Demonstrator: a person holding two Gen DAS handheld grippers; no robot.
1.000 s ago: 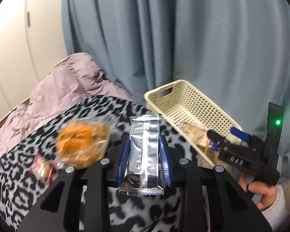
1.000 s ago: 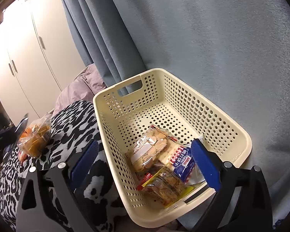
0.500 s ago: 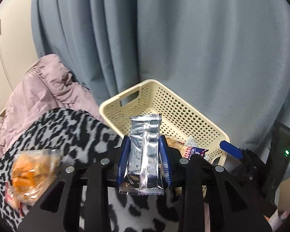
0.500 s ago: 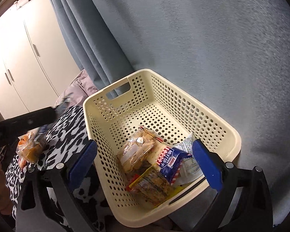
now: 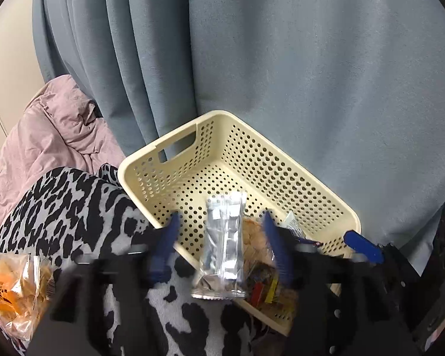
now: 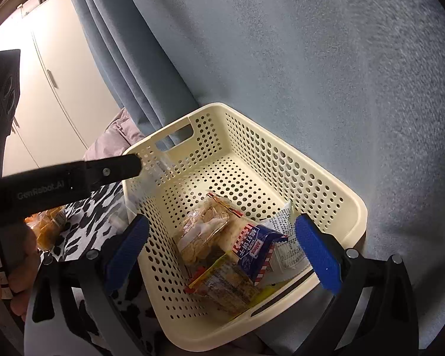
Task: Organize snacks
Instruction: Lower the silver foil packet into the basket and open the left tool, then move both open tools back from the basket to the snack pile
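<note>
Left tongs (image 5: 222, 244) are spread wide, blue pads blurry on both sides, and the silver foil packet (image 5: 224, 246) sits loose in the gap between them, touching neither pad, right over the near-left rim of the cream basket (image 5: 281, 160). Can't tell whether it's resting on that rim or in mid-air. From the right wrist view the left tool's black finger (image 6: 74, 178) pokes out over the basket's left wall by the handle cutout. Right tongs (image 6: 222, 249) are wide apart too with nothing in them, straddling the near end of the basket. Inside, the snacks are all piled at that near end: a clear bag of crackers (image 6: 204, 231), a blue and red packet (image 6: 258, 252), a yellow-edged pack (image 6: 225, 284) and a white wrapper (image 6: 284, 237) tucked against the right wall. The far half of the basket floor is bare perforated plastic. The basket's right side sits close against the blue curtain (image 5: 281, 59). Left of it, on the leopard-print blanket (image 5: 74, 207), lies an orange snack bag (image 5: 17, 290), well apart from the basket, with a pink duvet (image 5: 53, 136) bunched up behind.
</note>
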